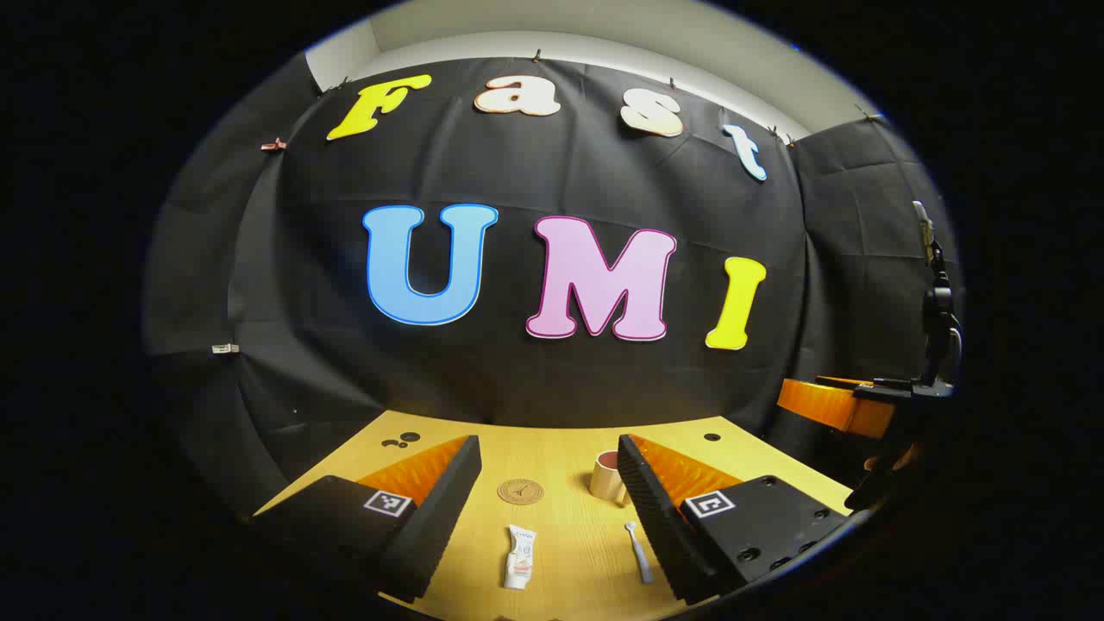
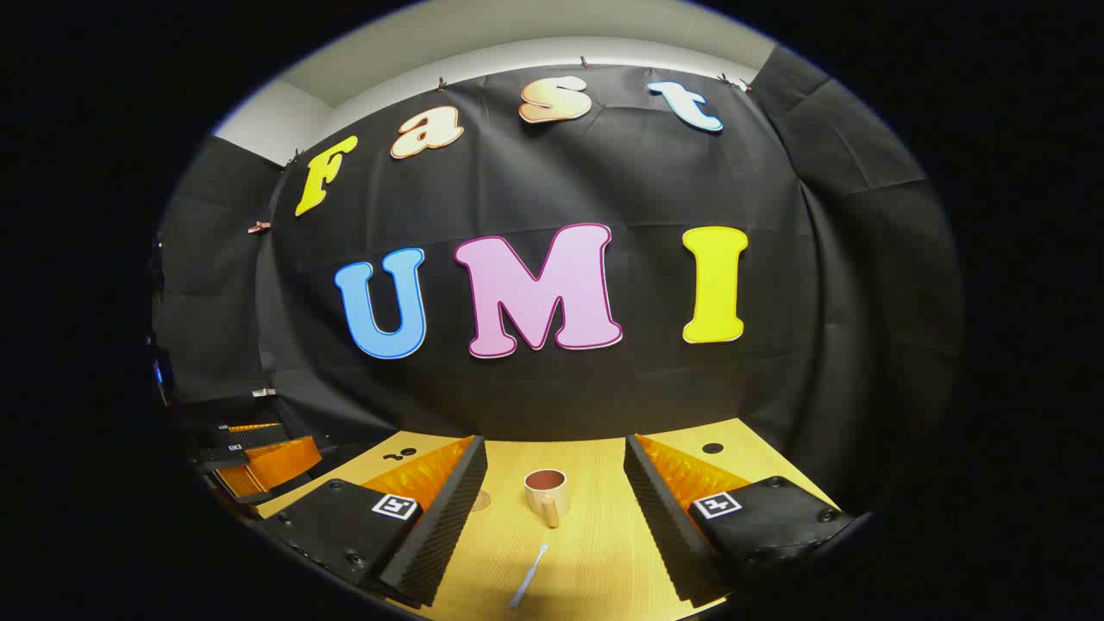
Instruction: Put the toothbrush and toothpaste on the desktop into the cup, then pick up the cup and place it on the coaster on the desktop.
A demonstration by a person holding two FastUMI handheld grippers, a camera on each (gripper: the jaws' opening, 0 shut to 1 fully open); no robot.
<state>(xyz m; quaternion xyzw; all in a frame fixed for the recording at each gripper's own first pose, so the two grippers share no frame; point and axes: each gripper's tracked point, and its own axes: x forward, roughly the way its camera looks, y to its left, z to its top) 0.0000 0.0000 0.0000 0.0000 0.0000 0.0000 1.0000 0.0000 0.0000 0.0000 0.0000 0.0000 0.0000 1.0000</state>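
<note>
In the left gripper view, a white toothpaste tube (image 1: 519,557) lies on the yellow desktop (image 1: 569,535) between my open left gripper's (image 1: 552,526) fingers. A pale toothbrush (image 1: 639,552) lies close to the right finger. A beige cup (image 1: 608,475) stands behind it, partly hidden by that finger. A round brown coaster (image 1: 520,492) sits left of the cup. In the right gripper view, my right gripper (image 2: 556,526) is open, with the cup (image 2: 546,495) upright ahead between its fingers and the toothbrush (image 2: 529,575) lying nearer. The coaster's edge (image 2: 482,498) peeks past the left finger.
The other gripper shows at the right edge of the left gripper view (image 1: 849,405) and at the left edge of the right gripper view (image 2: 259,453). Small dark holes (image 1: 401,441) mark the desktop's far corners. Black cloth closes the booth behind the desk.
</note>
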